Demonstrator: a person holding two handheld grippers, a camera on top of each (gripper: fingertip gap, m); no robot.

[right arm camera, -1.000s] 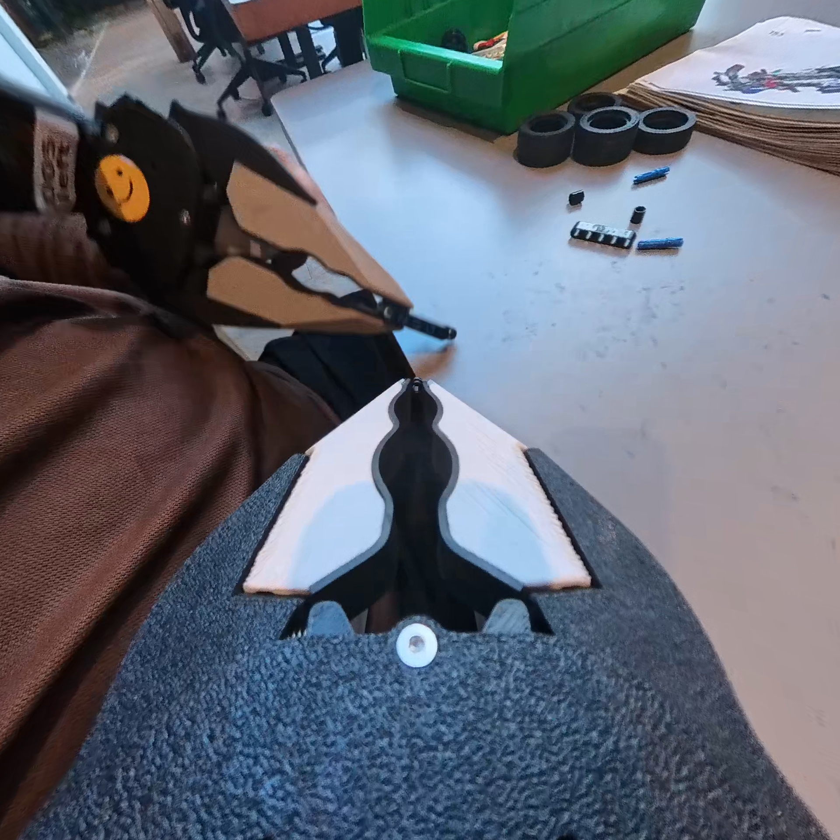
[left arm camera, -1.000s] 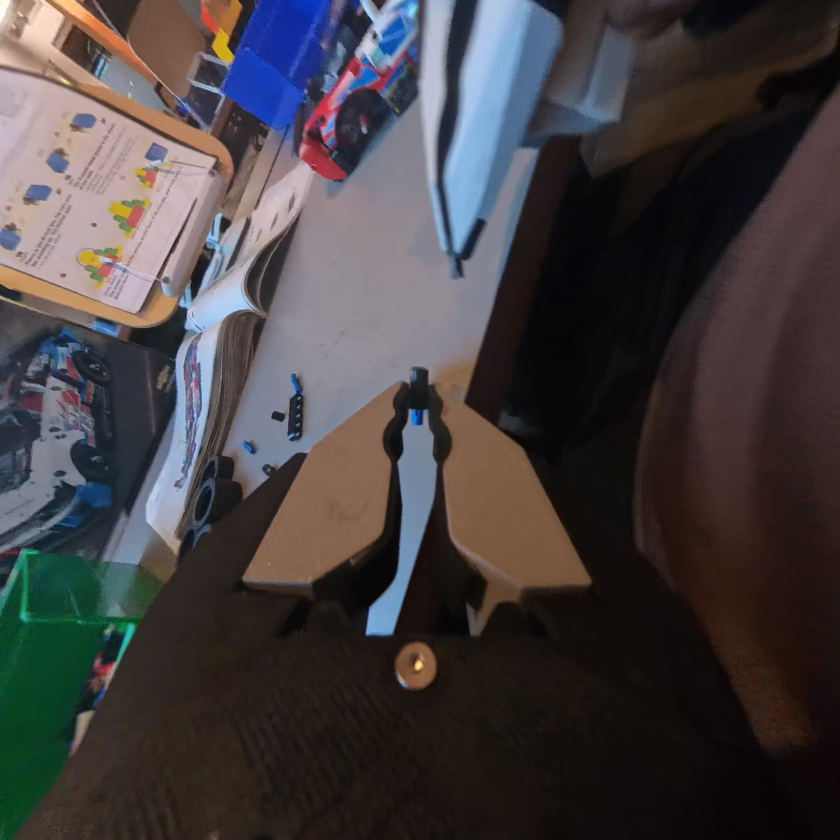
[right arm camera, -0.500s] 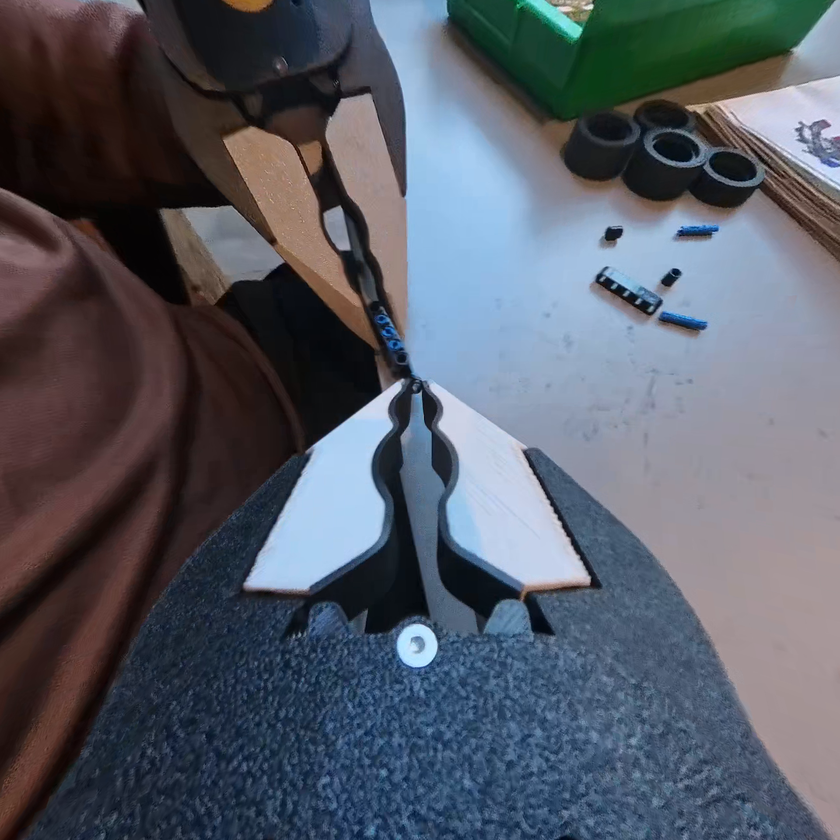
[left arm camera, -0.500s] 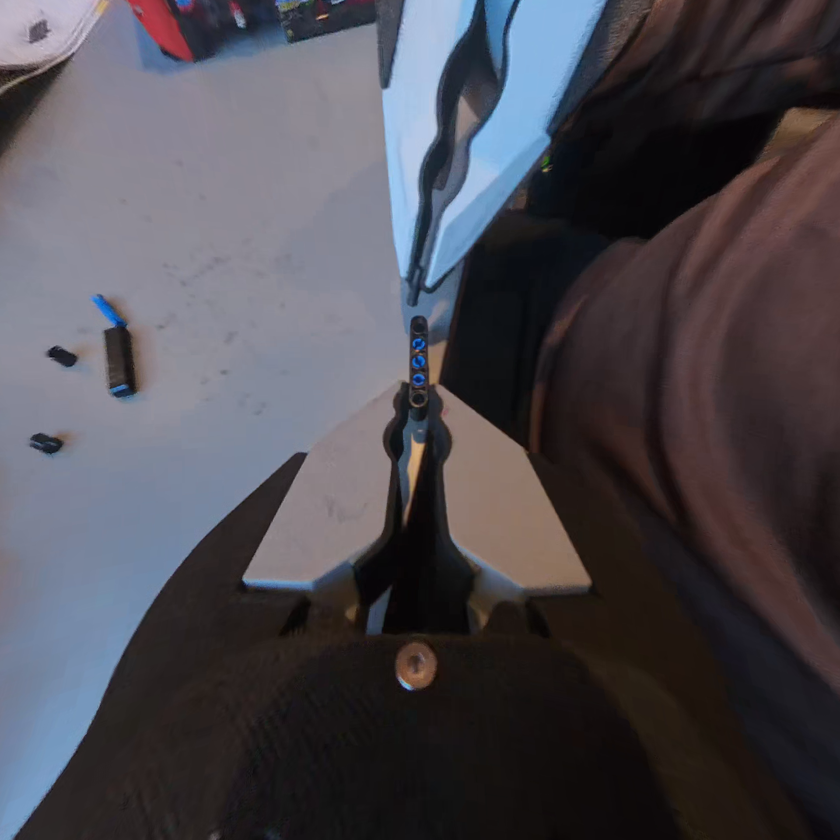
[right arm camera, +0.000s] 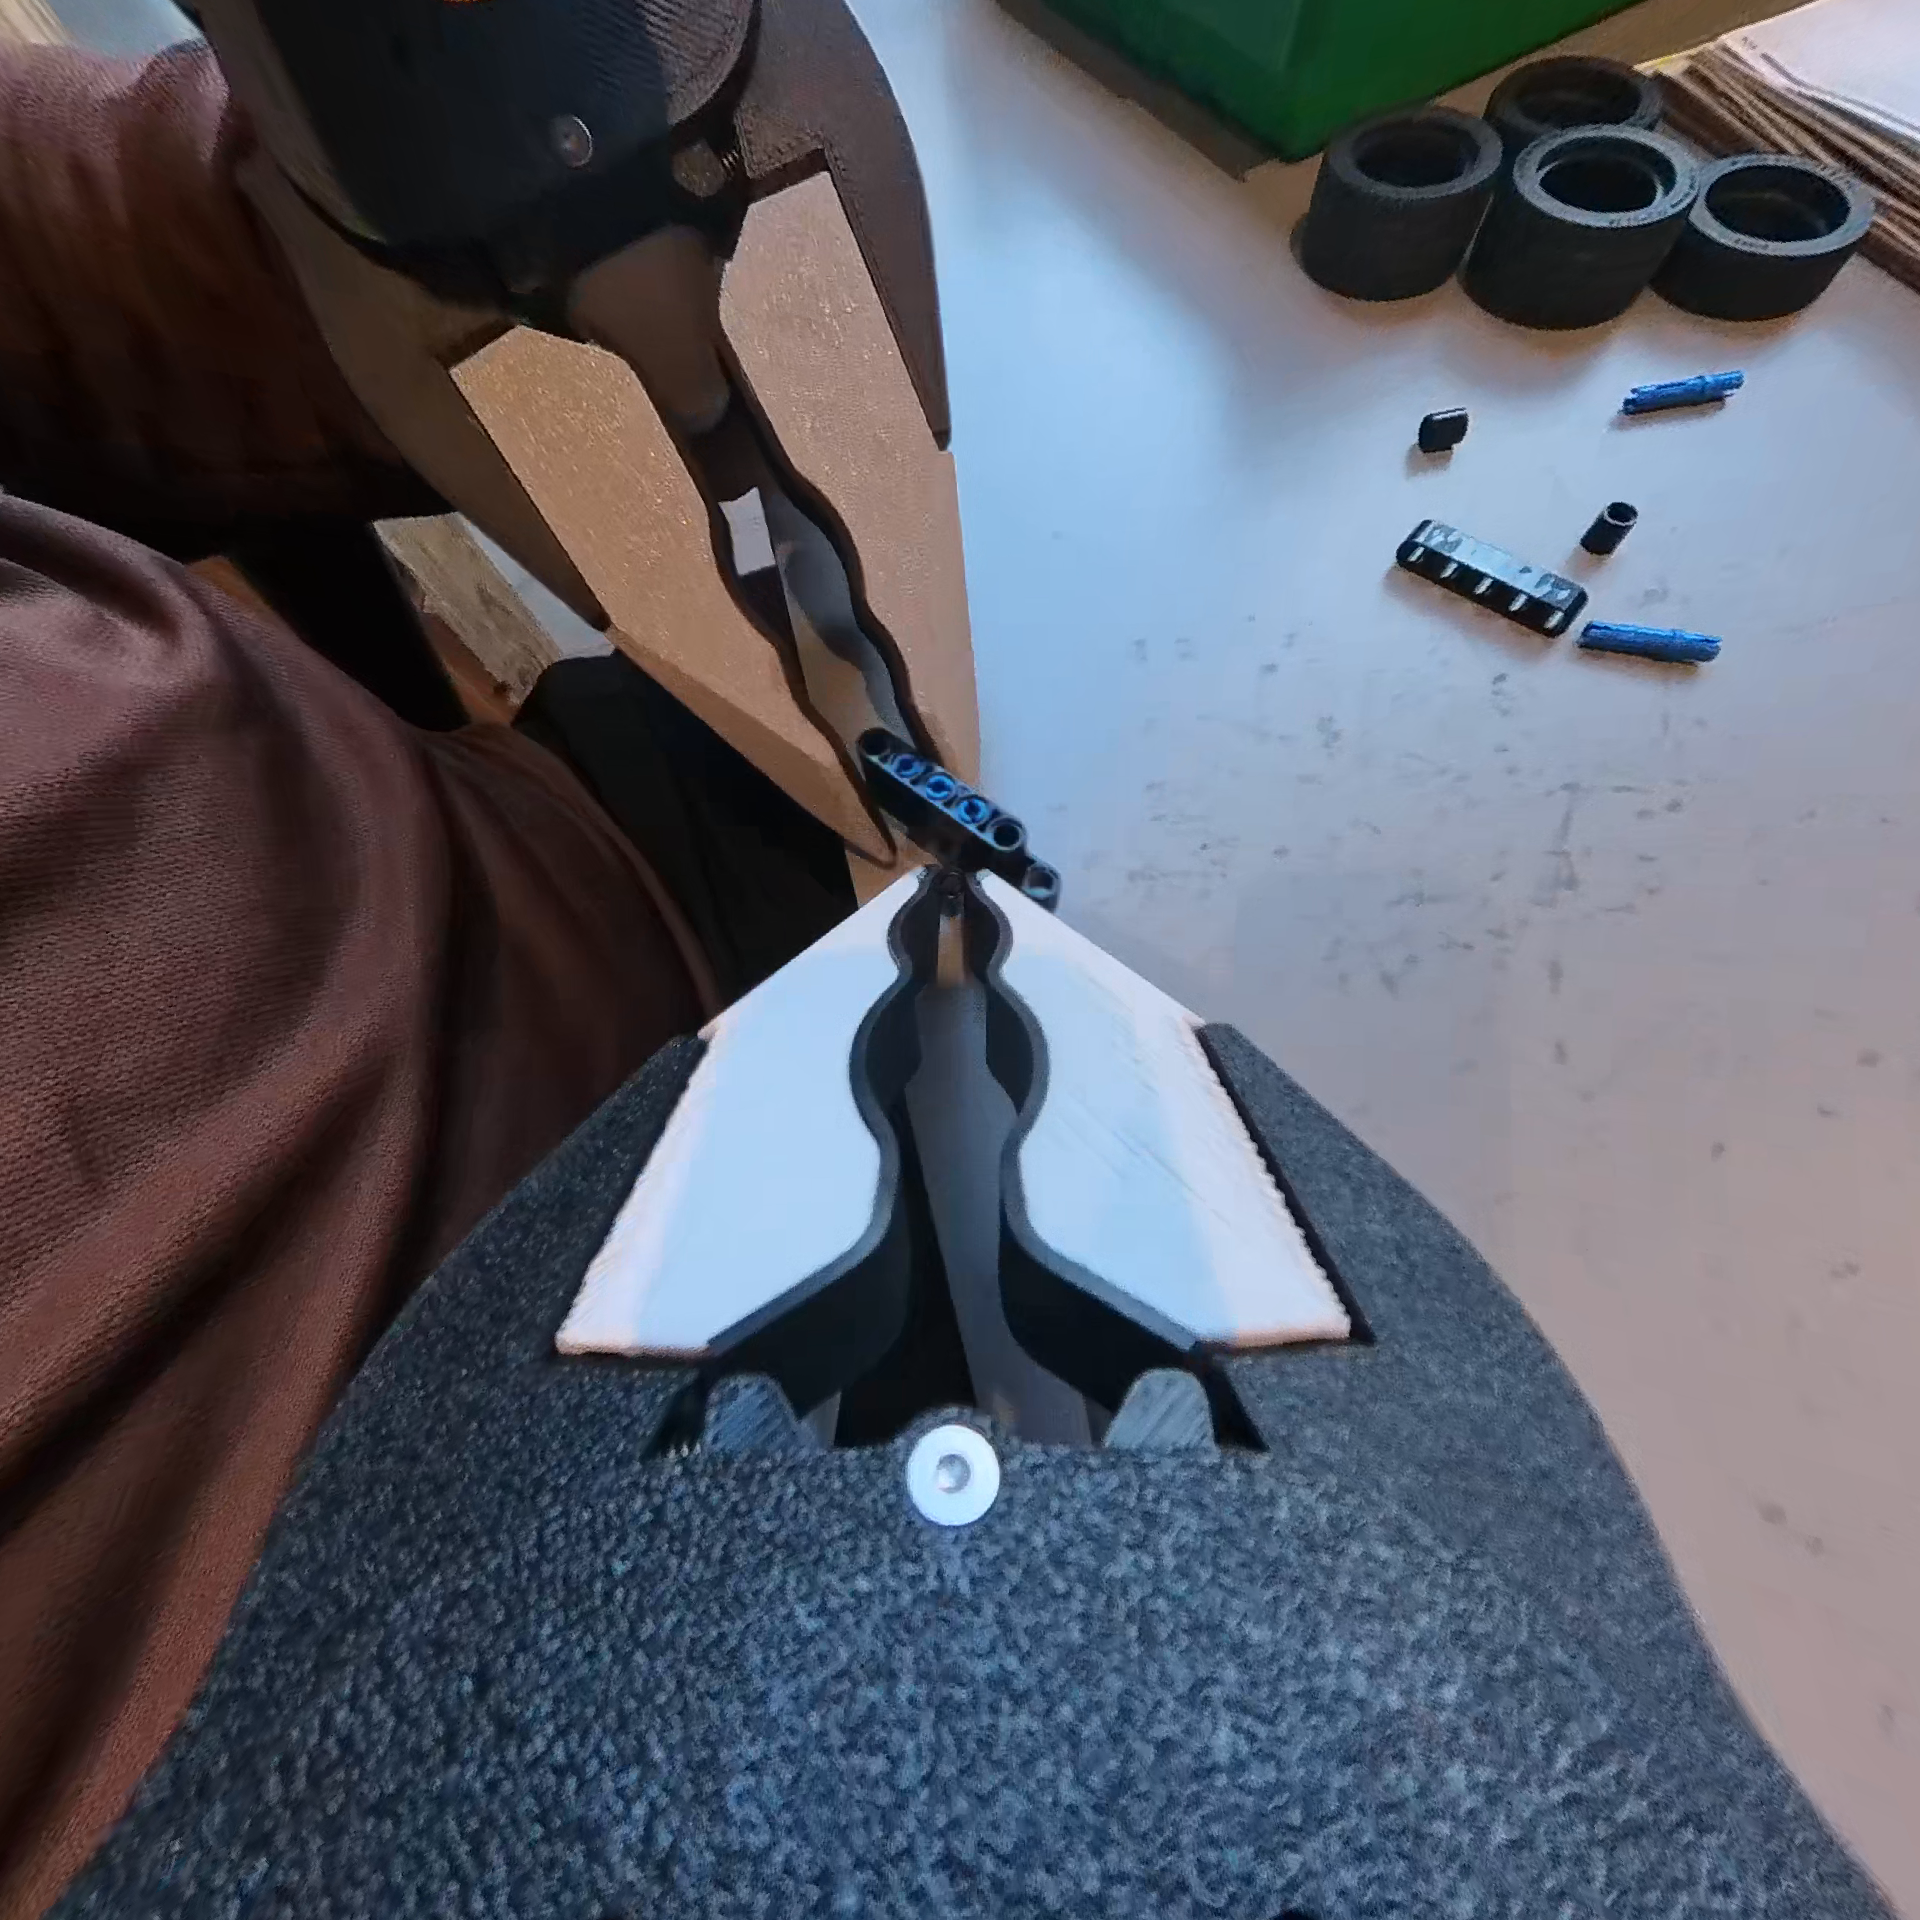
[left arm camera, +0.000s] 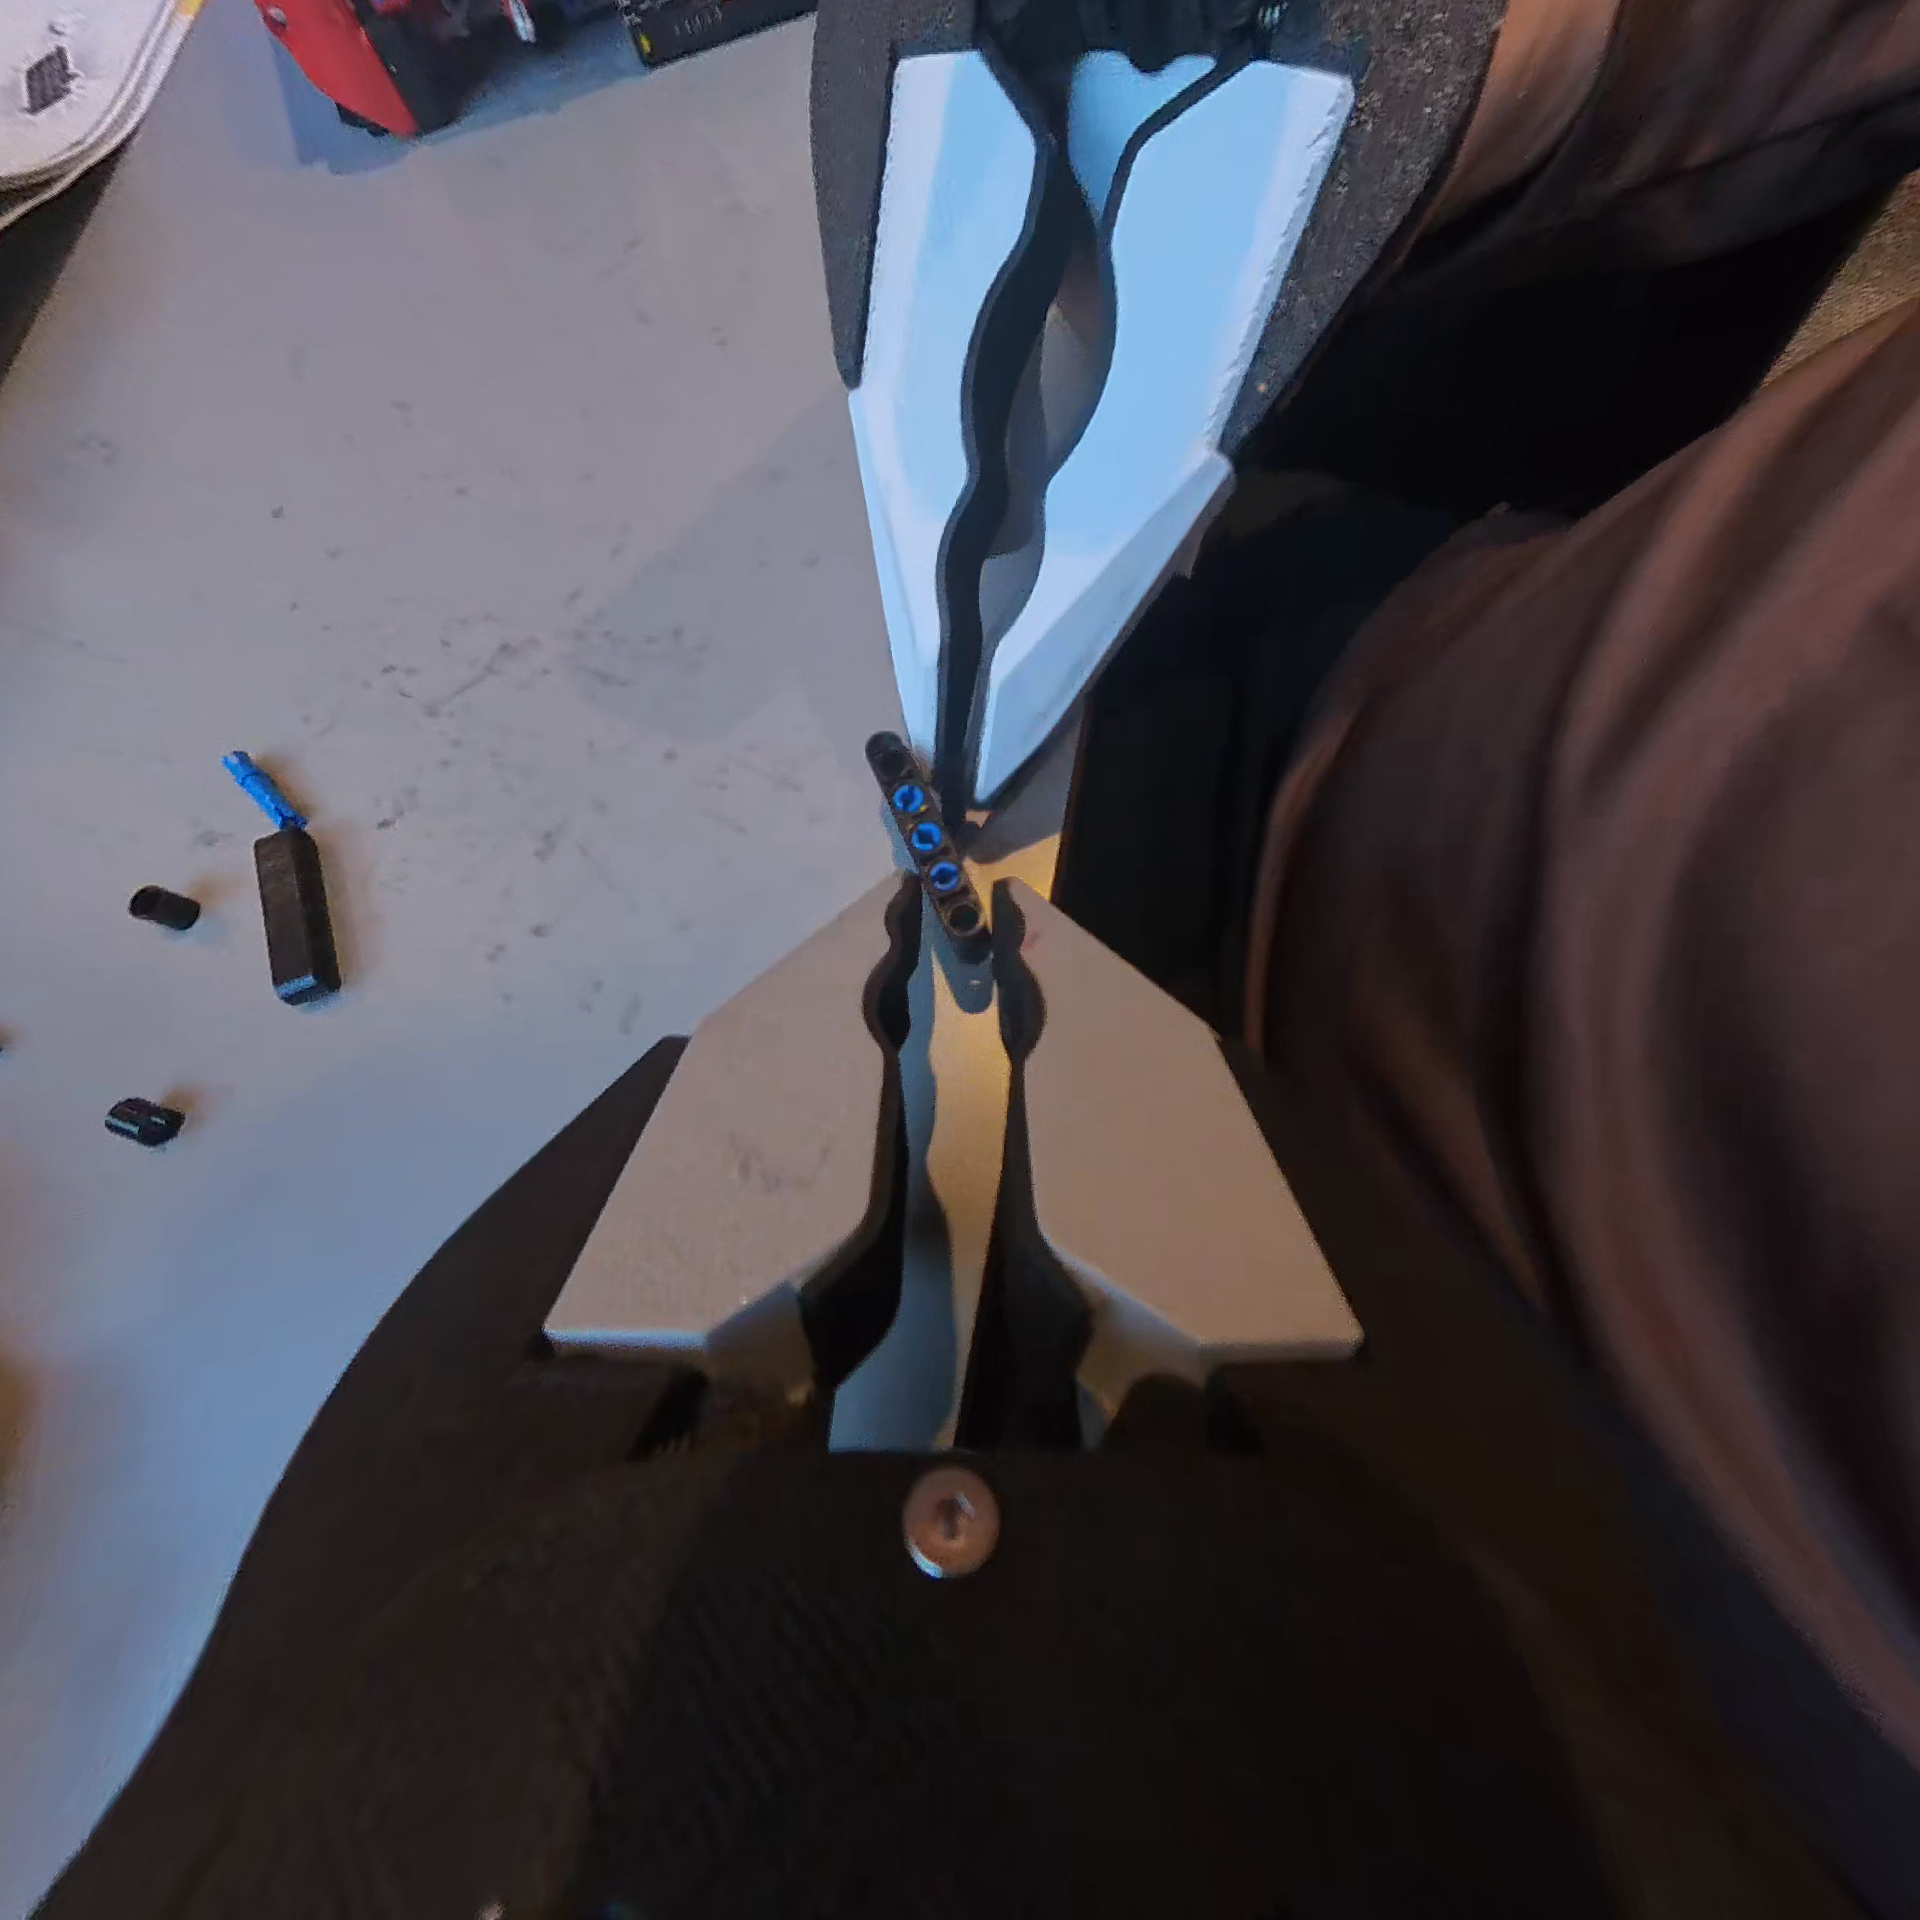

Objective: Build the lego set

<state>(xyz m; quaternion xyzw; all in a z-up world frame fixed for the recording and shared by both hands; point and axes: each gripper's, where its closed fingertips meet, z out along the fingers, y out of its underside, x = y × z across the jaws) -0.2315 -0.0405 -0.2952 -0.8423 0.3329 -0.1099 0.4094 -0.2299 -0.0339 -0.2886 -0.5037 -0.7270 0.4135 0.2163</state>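
A short black lego beam (left arm camera: 925,831) with three blue pins in its holes is in my left gripper (left arm camera: 954,902). The grey jaws stand narrowly apart around its near end, above the table's near edge. My right gripper (right arm camera: 948,885), with white fingers, is shut. Its tips touch the beam (right arm camera: 940,802) at the middle of its side. In the left wrist view the right gripper (left arm camera: 954,800) comes down from the top. In the right wrist view the left gripper (right arm camera: 902,805) comes down from the top left.
On the grey table (left arm camera: 468,468) lie another black beam (right arm camera: 1491,577), two blue pins (right arm camera: 1647,639), two small black connectors (right arm camera: 1442,428) and three black tyres (right arm camera: 1579,229). A green bin (right arm camera: 1299,62) stands behind them. A brown sleeve (right arm camera: 208,935) fills the near side. Only a small space, under 4 cm, lies between the two pairs of fingers.
The two grippers have come together. The right gripper's tips moved from the beam's far end to its side, and the beam now tilts in the left gripper.
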